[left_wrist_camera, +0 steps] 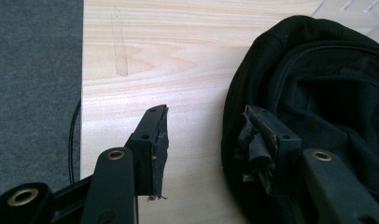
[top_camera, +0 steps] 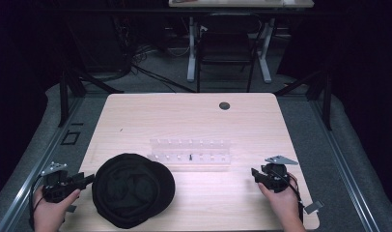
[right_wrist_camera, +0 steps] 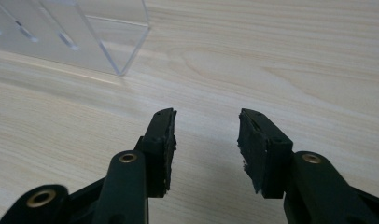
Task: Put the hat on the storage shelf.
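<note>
A black cloth hat (top_camera: 133, 190) lies crumpled on the near left of the wooden table (top_camera: 194, 116). My left gripper (top_camera: 89, 180) is held just left of it, at the table's left edge, with the jaws open. In the left gripper view the left gripper (left_wrist_camera: 206, 135) has its right jaw over the rim of the hat (left_wrist_camera: 318, 88) and its left jaw over bare wood; the pads press on nothing. My right gripper (top_camera: 255, 174) is near the table's front right, open. In the right gripper view the right gripper (right_wrist_camera: 206, 135) has only bare wood between its jaws.
A clear acrylic rack (top_camera: 190, 154) with rows of small slots stands mid-table, one small dark piece (top_camera: 190, 156) in it; the rack's corner (right_wrist_camera: 85, 42) lies ahead and left of the right jaws. A round hole (top_camera: 224, 105) is at the table's back. Grey floor mat (left_wrist_camera: 33, 93) borders the table's left edge.
</note>
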The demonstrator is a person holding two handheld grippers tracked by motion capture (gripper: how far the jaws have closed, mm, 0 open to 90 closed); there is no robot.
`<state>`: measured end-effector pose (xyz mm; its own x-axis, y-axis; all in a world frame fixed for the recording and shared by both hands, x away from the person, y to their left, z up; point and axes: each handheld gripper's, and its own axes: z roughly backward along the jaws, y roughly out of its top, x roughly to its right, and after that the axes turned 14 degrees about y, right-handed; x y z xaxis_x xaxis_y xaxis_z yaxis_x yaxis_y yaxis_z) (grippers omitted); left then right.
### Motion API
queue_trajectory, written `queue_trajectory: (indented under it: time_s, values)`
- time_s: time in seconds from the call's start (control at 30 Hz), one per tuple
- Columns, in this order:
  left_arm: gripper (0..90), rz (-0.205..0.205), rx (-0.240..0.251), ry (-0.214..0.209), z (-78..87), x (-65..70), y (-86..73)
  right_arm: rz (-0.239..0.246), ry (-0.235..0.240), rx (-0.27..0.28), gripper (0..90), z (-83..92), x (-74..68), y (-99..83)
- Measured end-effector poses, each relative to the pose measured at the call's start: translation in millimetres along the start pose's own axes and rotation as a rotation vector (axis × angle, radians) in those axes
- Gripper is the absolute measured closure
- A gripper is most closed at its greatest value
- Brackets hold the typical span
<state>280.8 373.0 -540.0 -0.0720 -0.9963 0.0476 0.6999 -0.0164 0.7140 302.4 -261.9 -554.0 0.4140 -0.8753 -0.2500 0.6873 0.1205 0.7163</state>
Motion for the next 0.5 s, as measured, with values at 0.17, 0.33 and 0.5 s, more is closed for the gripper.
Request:
queue_trajectory:
  time_s: [0.17, 0.33, 0.5]
  values:
    - [56.9, -0.009, -0.022, -0.019, 1.7, 0.7, 3.3, -0.010, 0.003, 0.019, 54.5, 3.0, 2.6, -1.2]
    - [59.8, -0.010, -0.059, -0.020, 3.2, 0.2, 5.2, -0.020, 0.010, 0.023, 55.2, 4.8, 1.3, -1.4]
    - [60.9, -0.012, -0.084, -0.021, 8.0, 0.1, 7.8, -0.032, 0.019, 0.018, 55.0, 3.2, 0.9, -0.6]
